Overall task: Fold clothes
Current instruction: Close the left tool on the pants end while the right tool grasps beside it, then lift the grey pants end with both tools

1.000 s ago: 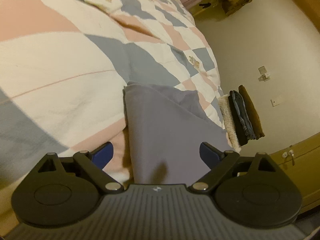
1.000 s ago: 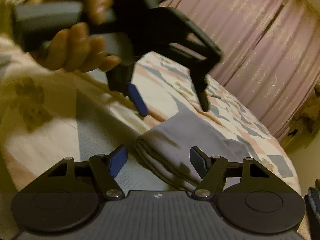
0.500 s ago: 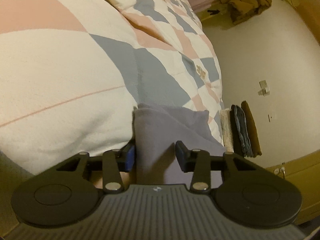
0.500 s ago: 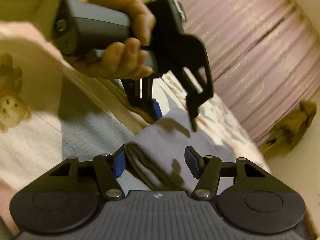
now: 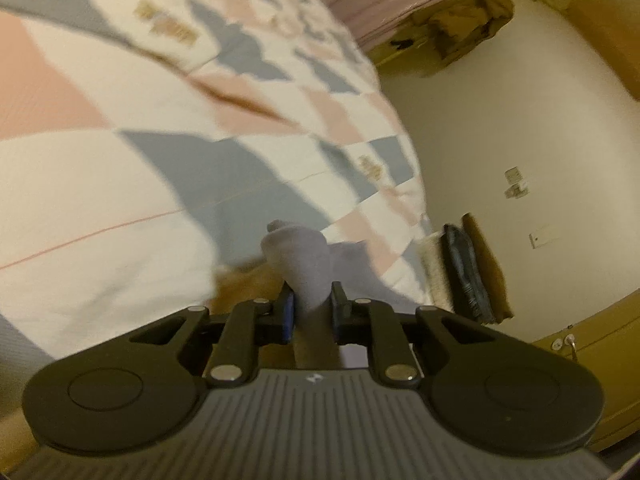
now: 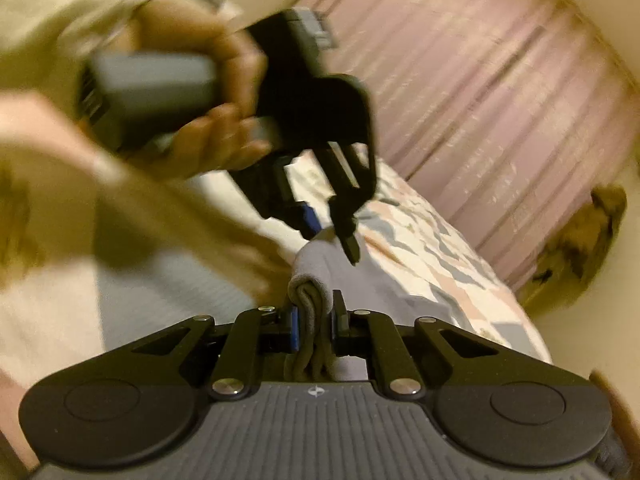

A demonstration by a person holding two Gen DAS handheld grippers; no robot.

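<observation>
Fingers: on both grippers the jaws are closing, and each pair pinches a bunched end of the folded grey garment (image 5: 298, 268). The left gripper (image 5: 312, 312) holds the cloth between its blue pads, the fabric squeezed into a narrow neck and bulging out just beyond them. The right gripper (image 6: 313, 322) clamps the stacked layers of the same garment at its rolled edge; the folds show as several ridges between the pads.

Bed: a quilt (image 5: 120, 168) in white, pink and blue-grey patches covers the whole surface and fills the left and far part of the left wrist view. The picture is blurred.

Curtain: a pink pleated curtain (image 6: 480, 112) hangs along the far side of the bed.

Wall and floor zone: a pale wall (image 5: 520, 128) stands to the right of the bed, with two small fittings on it. A heap of olive clothing (image 5: 460, 24) lies at the far right corner.

Garment position: the grey garment lies across the near edge of the quilt, spanning from one gripper to the other, its near ends raised in both grips.

Folded stack: a pile of finished clothes (image 5: 464, 272) sits at the right edge of the bed, beside the garment but apart from it, showing a cream, a dark blue and a brown layer.

Person: a hand (image 6: 208, 120) with a cream sleeve grips the handle of the left gripper, seen from the right wrist camera at upper left. The left gripper's fingertips (image 6: 350, 242) meet the cloth at its far end.
</observation>
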